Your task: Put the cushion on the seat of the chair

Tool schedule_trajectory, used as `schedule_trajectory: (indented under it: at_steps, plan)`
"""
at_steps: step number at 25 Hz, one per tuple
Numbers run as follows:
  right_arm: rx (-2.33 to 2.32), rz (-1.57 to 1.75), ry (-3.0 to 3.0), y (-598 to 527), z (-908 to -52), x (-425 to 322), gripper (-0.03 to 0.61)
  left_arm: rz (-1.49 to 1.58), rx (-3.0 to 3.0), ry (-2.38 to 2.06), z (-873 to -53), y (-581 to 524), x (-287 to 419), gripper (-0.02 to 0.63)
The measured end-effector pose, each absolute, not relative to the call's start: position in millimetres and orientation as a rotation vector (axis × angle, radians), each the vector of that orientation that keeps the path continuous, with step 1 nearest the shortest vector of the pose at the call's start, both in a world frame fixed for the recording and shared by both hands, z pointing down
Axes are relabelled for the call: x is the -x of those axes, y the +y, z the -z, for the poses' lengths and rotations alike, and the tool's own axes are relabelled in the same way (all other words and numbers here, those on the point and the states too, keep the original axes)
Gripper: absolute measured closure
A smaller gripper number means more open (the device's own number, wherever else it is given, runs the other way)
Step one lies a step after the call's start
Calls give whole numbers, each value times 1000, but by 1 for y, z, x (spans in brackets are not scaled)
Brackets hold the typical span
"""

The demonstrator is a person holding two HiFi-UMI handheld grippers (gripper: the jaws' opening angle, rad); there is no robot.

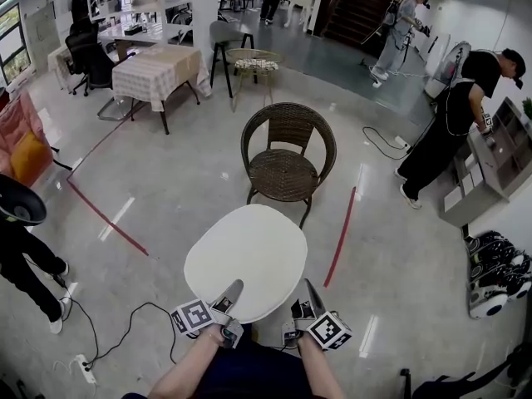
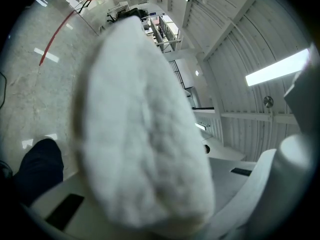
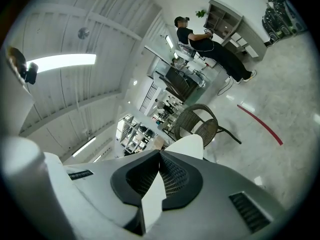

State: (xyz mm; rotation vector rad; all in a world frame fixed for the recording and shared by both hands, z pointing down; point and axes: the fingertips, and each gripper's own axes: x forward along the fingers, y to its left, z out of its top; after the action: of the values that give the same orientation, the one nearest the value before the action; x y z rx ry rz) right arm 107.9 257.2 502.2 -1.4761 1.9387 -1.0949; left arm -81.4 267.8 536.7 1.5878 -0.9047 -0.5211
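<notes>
Over the pale floor (image 1: 166,189), just in front of the wicker chair (image 1: 287,160), the white cushion (image 1: 246,260) hangs roughly level, apart from the seat (image 1: 283,173). In the head view its far edge lies near the chair's front legs. The left gripper (image 1: 233,291) holds the cushion's near edge, left of the middle. In the left gripper view the thick white padding fills the gap between the jaws, which press on it from both sides. The right gripper (image 1: 311,293) is clamped on the near edge toward its right end. The right gripper view shows the dark ribbed pads (image 3: 175,176) squeezed onto a thin fold of the white cover. The chair stands upright with its open front toward the person. A red tape line (image 1: 339,238) runs along the floor just right of the cushion. Near the room's right edge another person (image 1: 453,123) bends over a grey shelf unit (image 1: 490,169).
</notes>
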Motion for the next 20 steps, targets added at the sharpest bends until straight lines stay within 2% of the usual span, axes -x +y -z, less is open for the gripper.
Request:
schedule_trajectory:
  at_steps: [10, 20]
  plan:
    - [1485, 1130, 1902, 230, -513, -114, 588, 464, -1571, -890, -547, 237, 73, 528]
    - [1506, 1167, 1844, 154, -523, -118, 588, 413, -1585, -860, -554, 160, 70, 528]
